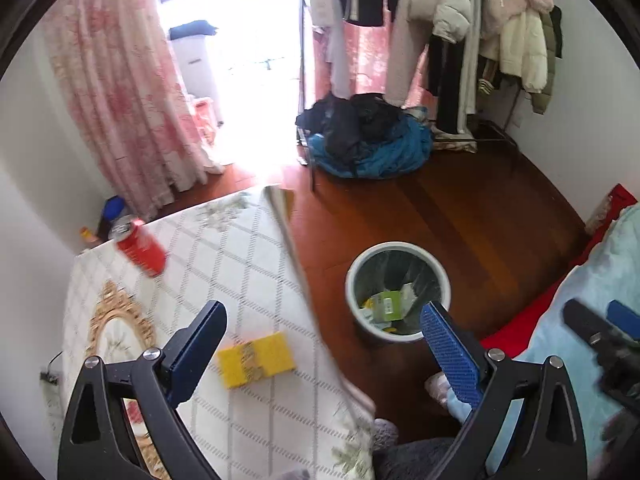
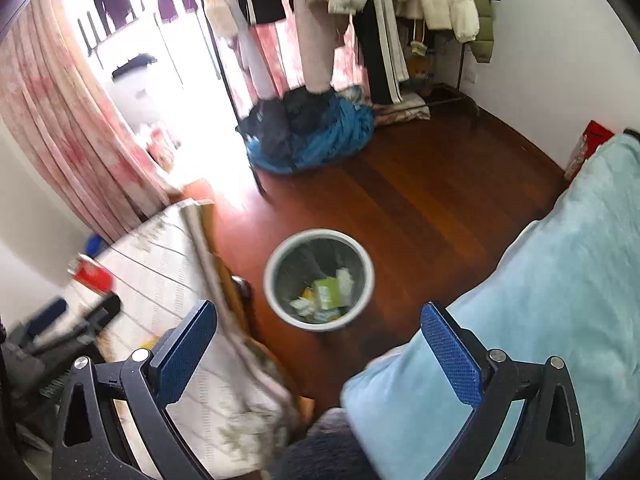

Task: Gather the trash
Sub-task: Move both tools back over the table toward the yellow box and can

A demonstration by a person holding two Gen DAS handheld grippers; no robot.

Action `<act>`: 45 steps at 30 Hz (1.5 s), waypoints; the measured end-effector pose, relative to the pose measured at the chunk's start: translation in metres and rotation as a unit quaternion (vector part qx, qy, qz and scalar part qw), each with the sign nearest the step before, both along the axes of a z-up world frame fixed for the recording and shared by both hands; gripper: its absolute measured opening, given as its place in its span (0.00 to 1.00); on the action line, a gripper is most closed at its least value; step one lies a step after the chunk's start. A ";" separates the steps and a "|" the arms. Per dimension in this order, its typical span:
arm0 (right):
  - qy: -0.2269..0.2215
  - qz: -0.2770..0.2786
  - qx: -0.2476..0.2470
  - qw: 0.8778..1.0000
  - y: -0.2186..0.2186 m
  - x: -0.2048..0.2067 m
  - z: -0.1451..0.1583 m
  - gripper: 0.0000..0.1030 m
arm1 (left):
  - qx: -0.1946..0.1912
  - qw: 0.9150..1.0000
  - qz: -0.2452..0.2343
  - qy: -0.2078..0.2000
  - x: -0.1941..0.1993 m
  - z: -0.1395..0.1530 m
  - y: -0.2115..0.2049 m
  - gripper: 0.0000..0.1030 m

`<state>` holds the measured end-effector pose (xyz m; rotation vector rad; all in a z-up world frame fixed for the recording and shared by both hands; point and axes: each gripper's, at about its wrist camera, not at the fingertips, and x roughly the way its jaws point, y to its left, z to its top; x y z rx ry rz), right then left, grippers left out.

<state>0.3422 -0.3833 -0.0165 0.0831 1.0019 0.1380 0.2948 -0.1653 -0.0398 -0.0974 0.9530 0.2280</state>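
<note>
The left gripper [image 1: 322,344] hung spread wide and empty above the table [image 1: 256,248]; the yellow sponge [image 1: 256,359] lay just ahead between its fingers, long axis crosswise. The right gripper [image 2: 320,344], also agape, hovered nearer the wastebasket [image 2: 319,280].

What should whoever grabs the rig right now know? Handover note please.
Left hand-held gripper: open, empty, above the table's edge.
Right hand-held gripper: open, empty, near the bin.
Bin stands on the floor beside the table; it already holds a green carton and scraps.
Left to collect: red can lying on the table's far side, yellow sponge near the left hand-held gripper.
</note>
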 end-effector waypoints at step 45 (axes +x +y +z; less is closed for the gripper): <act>0.352 0.330 -0.129 0.866 0.332 0.064 -0.251 0.78 | -0.066 0.941 0.292 0.160 -0.131 -0.217 0.230 0.97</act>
